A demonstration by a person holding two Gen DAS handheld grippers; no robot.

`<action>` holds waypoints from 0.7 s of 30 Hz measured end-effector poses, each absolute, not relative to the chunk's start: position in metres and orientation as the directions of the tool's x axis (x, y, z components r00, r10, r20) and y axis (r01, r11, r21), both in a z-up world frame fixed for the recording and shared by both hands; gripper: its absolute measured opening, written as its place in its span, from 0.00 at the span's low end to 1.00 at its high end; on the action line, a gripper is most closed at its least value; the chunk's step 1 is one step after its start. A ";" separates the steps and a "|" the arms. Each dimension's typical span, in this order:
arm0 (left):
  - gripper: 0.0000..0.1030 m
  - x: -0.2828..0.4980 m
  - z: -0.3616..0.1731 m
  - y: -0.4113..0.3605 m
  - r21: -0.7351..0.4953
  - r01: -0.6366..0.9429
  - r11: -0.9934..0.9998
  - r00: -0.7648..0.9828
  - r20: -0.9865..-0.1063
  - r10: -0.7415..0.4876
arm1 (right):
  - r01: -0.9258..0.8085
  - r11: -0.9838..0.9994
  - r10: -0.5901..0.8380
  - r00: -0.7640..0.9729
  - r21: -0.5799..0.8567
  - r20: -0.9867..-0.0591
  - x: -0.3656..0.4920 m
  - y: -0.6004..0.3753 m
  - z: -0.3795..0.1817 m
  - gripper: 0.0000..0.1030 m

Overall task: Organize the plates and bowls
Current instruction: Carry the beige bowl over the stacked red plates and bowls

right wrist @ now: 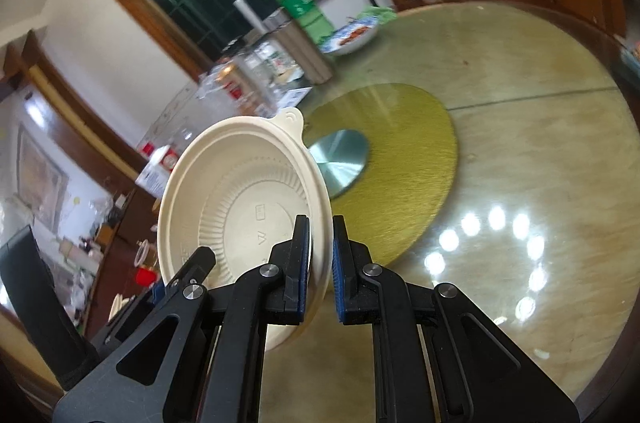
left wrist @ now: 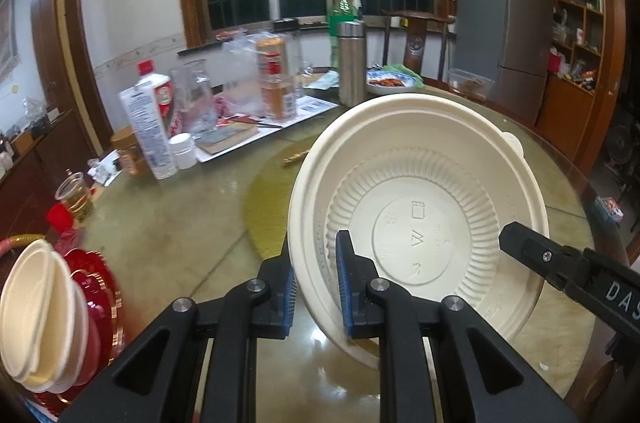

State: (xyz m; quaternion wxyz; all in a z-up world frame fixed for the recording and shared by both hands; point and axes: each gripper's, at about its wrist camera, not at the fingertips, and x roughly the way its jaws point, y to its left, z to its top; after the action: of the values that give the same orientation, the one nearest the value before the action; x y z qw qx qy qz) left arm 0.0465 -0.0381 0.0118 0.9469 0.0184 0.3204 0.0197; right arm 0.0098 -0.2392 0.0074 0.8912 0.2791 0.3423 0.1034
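A cream ribbed plastic bowl (left wrist: pixel 420 207) is held tilted on edge above the round table, its inside facing the left wrist view. My left gripper (left wrist: pixel 316 287) is shut on its left rim. My right gripper (right wrist: pixel 320 263) is shut on the opposite rim of the same bowl (right wrist: pixel 240 199); one right finger (left wrist: pixel 536 255) reaches into the left wrist view from the right. At the lower left of the left wrist view, cream bowls (left wrist: pixel 36 319) and red plates (left wrist: pixel 100 299) stand on edge in a rack.
The glass-topped round table (right wrist: pixel 520 151) has a yellow-green turntable (right wrist: pixel 400 167) with a metal hub at its centre. Bottles, cartons, a steel flask (left wrist: pixel 352 63), a dish of food (left wrist: pixel 390 83) and a cup of tea (left wrist: pixel 76 195) crowd the far and left side.
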 end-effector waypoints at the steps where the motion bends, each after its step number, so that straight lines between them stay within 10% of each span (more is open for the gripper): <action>1: 0.16 0.044 0.013 -0.034 0.041 -0.031 0.999 0.796 -0.603 0.049 | 0.000 0.824 0.379 0.743 0.566 -0.552 0.008 -0.236 0.009 0.10; 21: 0.16 -0.005 0.032 0.060 -0.068 -0.137 0.988 0.819 -0.569 0.075 | -0.191 0.826 0.497 0.689 0.531 -0.527 -0.009 -0.144 0.038 0.10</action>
State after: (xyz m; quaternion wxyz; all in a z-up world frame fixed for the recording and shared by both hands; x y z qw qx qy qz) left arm -0.0053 0.0597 0.0321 0.9521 -0.0530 0.2959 0.0556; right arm -0.0095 -0.1443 0.0376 0.8915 0.2231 0.3438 0.1930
